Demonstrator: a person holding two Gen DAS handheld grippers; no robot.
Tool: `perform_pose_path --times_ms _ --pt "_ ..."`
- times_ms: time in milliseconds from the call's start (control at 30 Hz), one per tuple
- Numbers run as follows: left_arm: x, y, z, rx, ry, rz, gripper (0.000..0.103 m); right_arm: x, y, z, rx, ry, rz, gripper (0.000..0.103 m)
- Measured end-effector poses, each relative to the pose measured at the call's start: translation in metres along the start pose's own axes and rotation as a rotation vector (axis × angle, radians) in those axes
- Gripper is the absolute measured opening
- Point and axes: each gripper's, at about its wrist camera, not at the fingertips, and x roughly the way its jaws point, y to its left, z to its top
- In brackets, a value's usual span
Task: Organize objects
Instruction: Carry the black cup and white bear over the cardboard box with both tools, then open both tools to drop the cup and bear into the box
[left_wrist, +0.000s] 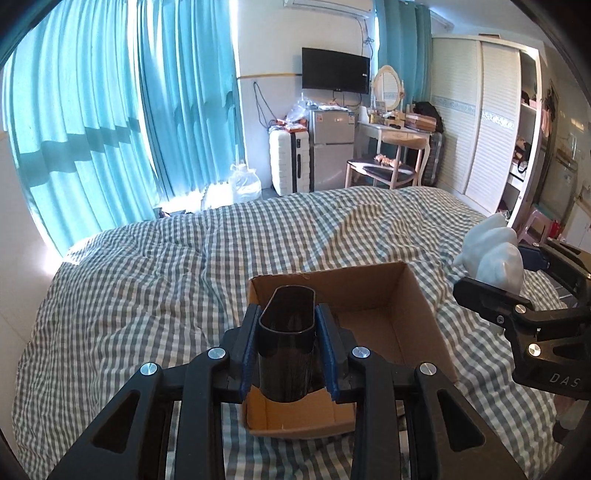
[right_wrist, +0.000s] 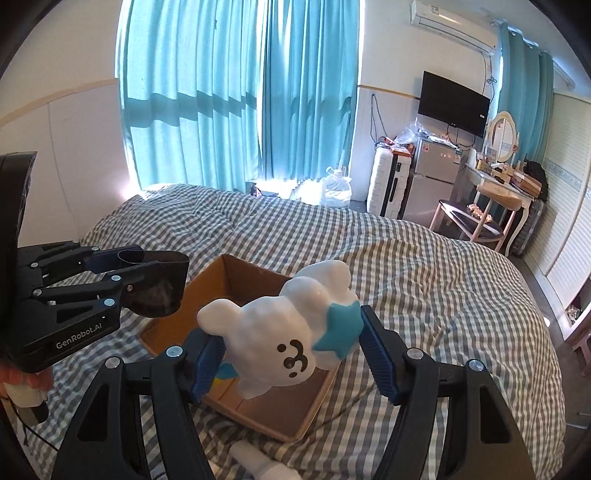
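A: Black plastic first: the left tongs (left_wrist: 288, 332) are clamped on a dark oval container (left_wrist: 287, 343), one blue pad (left_wrist: 246, 350) pressed to each long side, its open mouth facing up.

B: And where does it hang?

A: Over the near left part of the cardboard box (left_wrist: 413, 295), which sits open on the checked bedspread (left_wrist: 147, 277). From the right wrist view the container (right_wrist: 159, 284) is clear of the box (right_wrist: 207, 280), held above its left edge.

B: The other side?

A: The right tongs (right_wrist: 291, 350) are closed on a white bear figure (right_wrist: 280, 332) with a small black face and a teal star (right_wrist: 341, 328) on it. One pad (right_wrist: 207, 354) presses under an ear, the other against the star. The figure is tilted and held above the box.

B: Anything lying loose?

A: A white bottle-like thing (right_wrist: 266, 461) rests on the bedspread just before the box; I cannot tell what it is.

B: Farther off?

A: Past the bed, teal curtains (left_wrist: 110, 110), a white suitcase (left_wrist: 288, 162) beside a small silver fridge (left_wrist: 330, 147), a black television (left_wrist: 335, 70) on the wall, then a dressing counter (left_wrist: 395, 133) with an oval mirror (left_wrist: 387, 85) and a chair (left_wrist: 380, 171).
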Motion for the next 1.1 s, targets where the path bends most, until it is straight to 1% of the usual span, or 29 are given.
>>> perform_pose_path --times_ms 133,233,300,467,667,800,867,1100 --pt "0.028 0.0 0.005 0.009 0.027 -0.009 0.03 0.036 -0.007 0.007 0.0 0.044 0.005 0.068" --pt "0.05 -0.004 0.007 0.021 0.053 -0.034 0.03 0.064 -0.01 0.008 -0.012 0.086 0.006 0.068" --pt "0.065 -0.006 0.004 0.043 0.073 -0.037 0.03 0.081 -0.012 0.004 -0.017 0.111 0.008 0.068" --pt "0.094 -0.006 -0.002 0.049 0.114 -0.056 0.03 0.114 -0.016 -0.006 -0.026 0.156 0.016 0.068" --pt "0.11 -0.008 -0.01 0.069 0.131 -0.072 0.03 0.133 -0.014 -0.021 -0.048 0.179 0.029 0.068" --pt "0.121 -0.011 -0.014 0.059 0.17 -0.088 0.03 0.14 -0.011 -0.025 -0.054 0.191 0.028 0.068" --pt "0.124 -0.011 -0.016 0.062 0.177 -0.089 0.03 0.147 -0.013 -0.029 -0.06 0.206 0.028 0.068" --pt "0.136 -0.017 -0.031 0.079 0.206 -0.052 0.03 0.154 -0.009 -0.036 -0.068 0.224 0.042 0.068"
